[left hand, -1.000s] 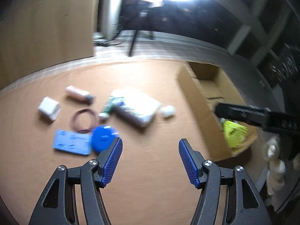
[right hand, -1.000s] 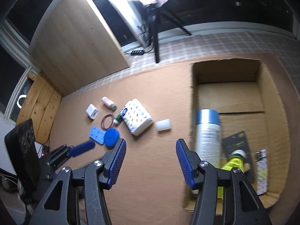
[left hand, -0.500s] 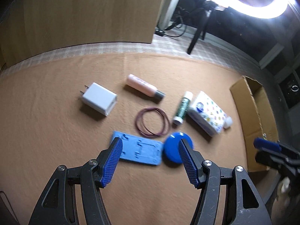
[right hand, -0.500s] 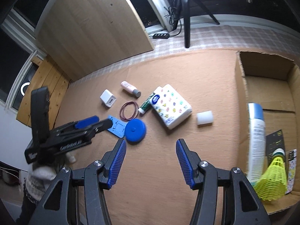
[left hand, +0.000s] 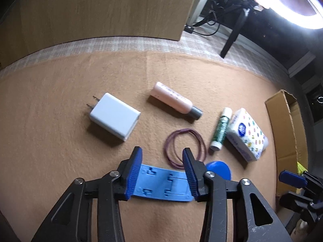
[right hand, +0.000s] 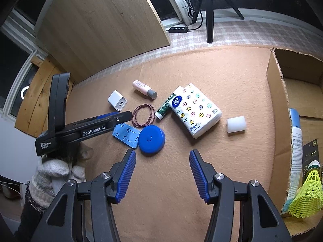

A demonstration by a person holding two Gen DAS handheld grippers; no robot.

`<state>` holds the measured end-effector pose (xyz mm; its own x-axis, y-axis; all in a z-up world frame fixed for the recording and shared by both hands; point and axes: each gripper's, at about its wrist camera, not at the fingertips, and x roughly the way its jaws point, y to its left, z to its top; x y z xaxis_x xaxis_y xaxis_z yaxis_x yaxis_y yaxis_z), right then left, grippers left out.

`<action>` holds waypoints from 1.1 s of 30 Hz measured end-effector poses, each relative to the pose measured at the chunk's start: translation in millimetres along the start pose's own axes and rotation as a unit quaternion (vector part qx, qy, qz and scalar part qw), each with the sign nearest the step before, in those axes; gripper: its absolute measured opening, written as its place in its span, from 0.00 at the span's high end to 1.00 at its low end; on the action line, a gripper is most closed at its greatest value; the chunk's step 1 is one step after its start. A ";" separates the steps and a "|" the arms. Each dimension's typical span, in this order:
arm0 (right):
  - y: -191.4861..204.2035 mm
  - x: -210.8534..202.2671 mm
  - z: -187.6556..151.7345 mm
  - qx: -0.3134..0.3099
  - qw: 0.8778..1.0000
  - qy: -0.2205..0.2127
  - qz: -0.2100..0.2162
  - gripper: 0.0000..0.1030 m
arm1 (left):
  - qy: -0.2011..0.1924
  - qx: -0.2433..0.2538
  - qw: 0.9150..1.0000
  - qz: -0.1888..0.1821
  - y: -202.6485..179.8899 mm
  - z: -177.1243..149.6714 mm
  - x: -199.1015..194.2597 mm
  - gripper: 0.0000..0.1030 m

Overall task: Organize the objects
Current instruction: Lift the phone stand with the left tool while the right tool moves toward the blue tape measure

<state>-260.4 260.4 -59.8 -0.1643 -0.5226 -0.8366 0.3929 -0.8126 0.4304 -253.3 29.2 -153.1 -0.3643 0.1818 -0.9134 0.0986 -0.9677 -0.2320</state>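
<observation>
Loose items lie on the tan felt mat: a flat light-blue plastic plate [left hand: 161, 183] [right hand: 127, 134], a round blue disc [right hand: 151, 139], a ring of maroon rubber bands [left hand: 184, 148], a white charger [left hand: 114, 119], a pink bottle [left hand: 173, 102], a green tube [left hand: 220, 129] and a tissue pack [right hand: 194, 110]. My left gripper [left hand: 161, 153] hangs just over the blue plate with its jaws closing; the plate lies between and under them, and I see no pad pressing on it. My right gripper [right hand: 162, 153] stands open over bare mat just near of the blue disc.
A white foam cylinder [right hand: 236, 124] lies right of the tissue pack. The open cardboard box [right hand: 276, 100] at the right holds a spray can [right hand: 295, 147] and a yellow shuttlecock [right hand: 308, 193]. A wooden board [right hand: 101, 26] and a tripod [right hand: 209, 10] stand beyond the mat.
My left gripper swung left from the box, sank over the blue plate, and its jaws narrowed. The right gripper drifted left from the box toward the loose items, still equally open.
</observation>
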 end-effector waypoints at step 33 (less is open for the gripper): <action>7.0 36.5 15.1 -0.015 0.999 0.035 -0.001 0.50 | 0.000 0.178 0.983 0.047 -28.5 -60.8 -15.2 0.32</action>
<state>-277.4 231.8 -82.2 -0.1027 -0.5004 -0.8597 0.4193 -0.8055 0.4188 -194.2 64.6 -153.0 -0.3698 0.0883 -0.9249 -0.1991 -0.9799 -0.0139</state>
